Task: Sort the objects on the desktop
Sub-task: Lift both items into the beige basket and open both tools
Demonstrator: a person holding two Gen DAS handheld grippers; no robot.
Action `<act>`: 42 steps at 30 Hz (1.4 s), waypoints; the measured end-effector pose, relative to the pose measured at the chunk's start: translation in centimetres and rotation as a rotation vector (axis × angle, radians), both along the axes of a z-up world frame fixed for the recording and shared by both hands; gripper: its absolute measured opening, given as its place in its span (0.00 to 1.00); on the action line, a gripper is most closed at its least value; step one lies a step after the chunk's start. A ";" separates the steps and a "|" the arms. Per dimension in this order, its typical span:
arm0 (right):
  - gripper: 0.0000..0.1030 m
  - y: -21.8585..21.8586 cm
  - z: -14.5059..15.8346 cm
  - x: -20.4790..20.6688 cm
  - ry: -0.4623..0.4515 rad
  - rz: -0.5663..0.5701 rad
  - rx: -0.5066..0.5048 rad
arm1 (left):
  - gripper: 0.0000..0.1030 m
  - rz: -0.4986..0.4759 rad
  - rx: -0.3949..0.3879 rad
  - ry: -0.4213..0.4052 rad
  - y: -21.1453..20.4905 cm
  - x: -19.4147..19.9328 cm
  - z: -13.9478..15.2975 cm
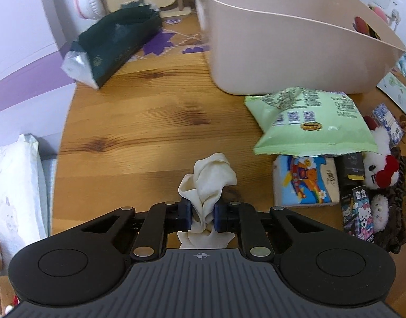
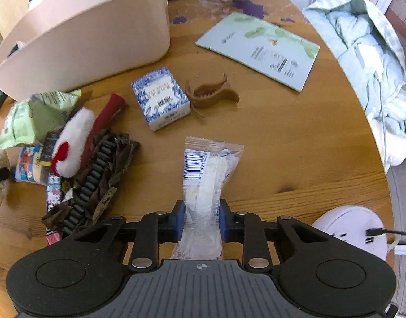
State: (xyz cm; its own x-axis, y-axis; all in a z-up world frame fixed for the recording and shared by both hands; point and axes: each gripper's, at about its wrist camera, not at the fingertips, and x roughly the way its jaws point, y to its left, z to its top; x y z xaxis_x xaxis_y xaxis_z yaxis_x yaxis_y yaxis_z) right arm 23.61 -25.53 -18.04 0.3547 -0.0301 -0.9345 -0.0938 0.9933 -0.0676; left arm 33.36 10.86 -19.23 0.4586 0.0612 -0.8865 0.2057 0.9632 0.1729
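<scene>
My left gripper (image 1: 201, 218) is shut on a crumpled cream cloth (image 1: 209, 182), which bunches up between the blue pads above the wooden table (image 1: 128, 122). My right gripper (image 2: 200, 221) is shut on a clear plastic packet with a barcode (image 2: 205, 172), held lengthwise between its pads. The beige plastic bin (image 1: 269, 39) stands at the back of the table, also seen in the right wrist view as the beige bin (image 2: 83, 31) at upper left.
A green snack bag (image 1: 309, 122), tissue pack (image 1: 305, 182), plush toy (image 1: 380, 164) and dark scrunchie (image 2: 96, 180) lie clustered. A blue-white box (image 2: 160, 98), brown hair claw (image 2: 210, 94), booklet (image 2: 261, 50), dark green bag (image 1: 115, 45), pale garment (image 2: 367, 61) and white power hub (image 2: 351, 228) surround them.
</scene>
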 end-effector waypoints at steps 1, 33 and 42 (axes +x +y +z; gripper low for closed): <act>0.23 -0.1 0.4 0.0 -0.012 0.014 0.004 | 0.14 0.013 0.001 -0.003 0.4 0.0 0.3; 0.23 7.6 16.3 9.2 -0.375 0.415 0.133 | 0.14 -0.034 -0.135 -0.259 -7.1 8.3 14.0; 0.23 9.6 14.4 12.6 -0.369 0.459 0.120 | 0.15 -0.042 -0.116 -0.227 -11.1 11.7 11.8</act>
State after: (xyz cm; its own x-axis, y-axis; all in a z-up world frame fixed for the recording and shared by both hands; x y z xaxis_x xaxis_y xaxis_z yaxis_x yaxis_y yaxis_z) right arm 36.16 -15.95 -3.68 0.6079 0.3009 -0.7348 -0.5069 0.8594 -0.0674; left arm 45.05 -0.23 -7.43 0.6467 -0.0586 -0.7605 0.2149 0.9707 0.1079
